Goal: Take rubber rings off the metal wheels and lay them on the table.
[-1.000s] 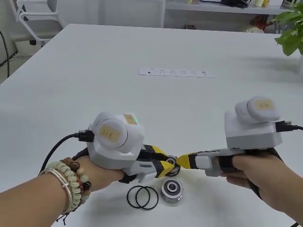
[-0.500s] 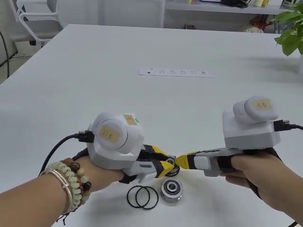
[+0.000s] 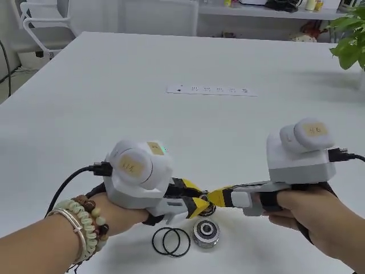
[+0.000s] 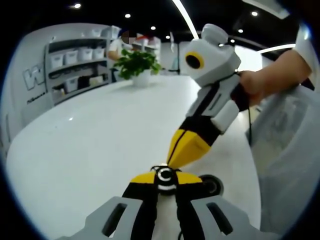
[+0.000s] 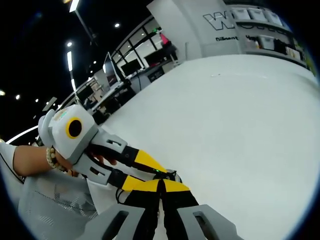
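Observation:
My left gripper (image 3: 201, 203) (image 4: 165, 179) is shut on a small metal wheel (image 4: 165, 175) (image 3: 206, 209), held just above the table. My right gripper (image 3: 213, 198) (image 5: 161, 186) comes in from the right, and its yellow tips (image 4: 186, 148) meet that wheel's rim. Its jaws stand together, and a thin black rubber ring (image 5: 170, 173) loops out at the tips. Two loose black rubber rings (image 3: 171, 241) lie overlapped on the table below the grippers. Beside them on the right rests a second metal wheel (image 3: 206, 233) (image 4: 212, 185).
A white power strip (image 3: 210, 90) lies mid-table, far ahead of the grippers. A potted plant (image 3: 351, 40) (image 4: 136, 64) stands at the far right. Shelves run along the back wall, and a white chair (image 3: 40, 23) stands at the far left. The table (image 3: 114, 103) is wide and white.

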